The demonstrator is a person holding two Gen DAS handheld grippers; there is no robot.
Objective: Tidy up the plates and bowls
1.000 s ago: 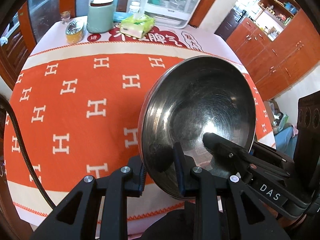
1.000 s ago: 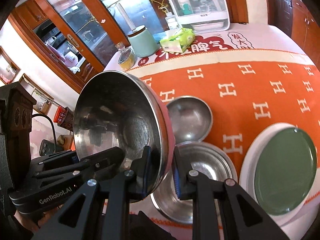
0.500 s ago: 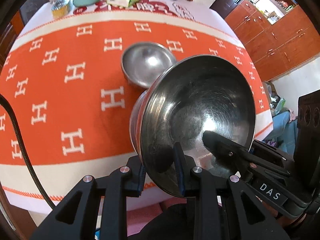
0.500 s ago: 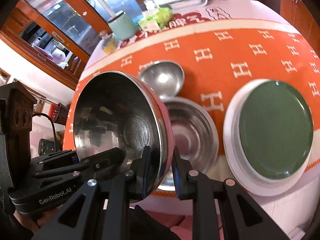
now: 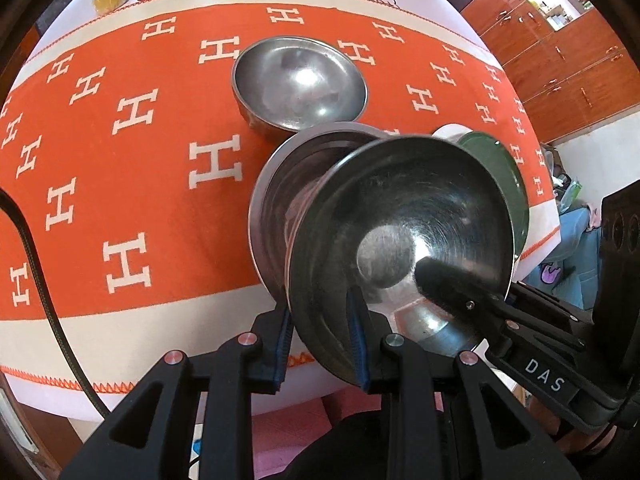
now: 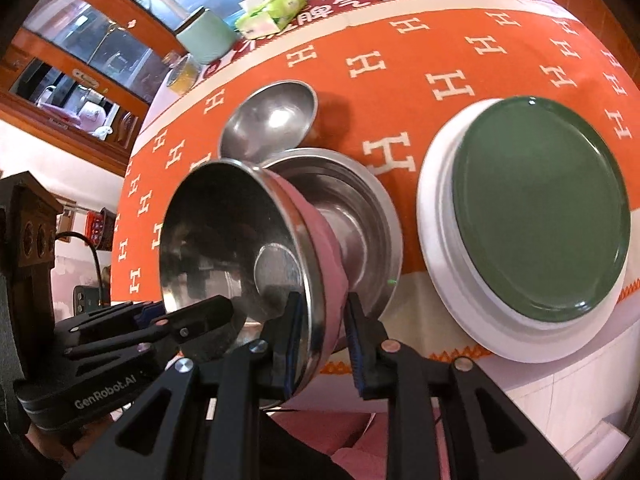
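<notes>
Both grippers, left (image 5: pixel 320 344) and right (image 6: pixel 320 340), have swung the pink-sided steel bowl (image 5: pixel 400 232), rim clamped, down over the wide steel basin (image 5: pixel 272 200) at 12 o'clock — nesting looks imminent.

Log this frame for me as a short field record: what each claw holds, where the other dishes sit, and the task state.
left claw: shut on the rim of the held steel bowl
right claw: shut on the same bowl's opposite rim
held bowl: tilted, pink outside, over the large steel bowl; contact cannot be told
small steel bowl: upright on the orange cloth, just beyond the large one
green plate: stacked on a white plate, to the right of the bowls
task state: plates stacked; small bowl not yet nested
</notes>
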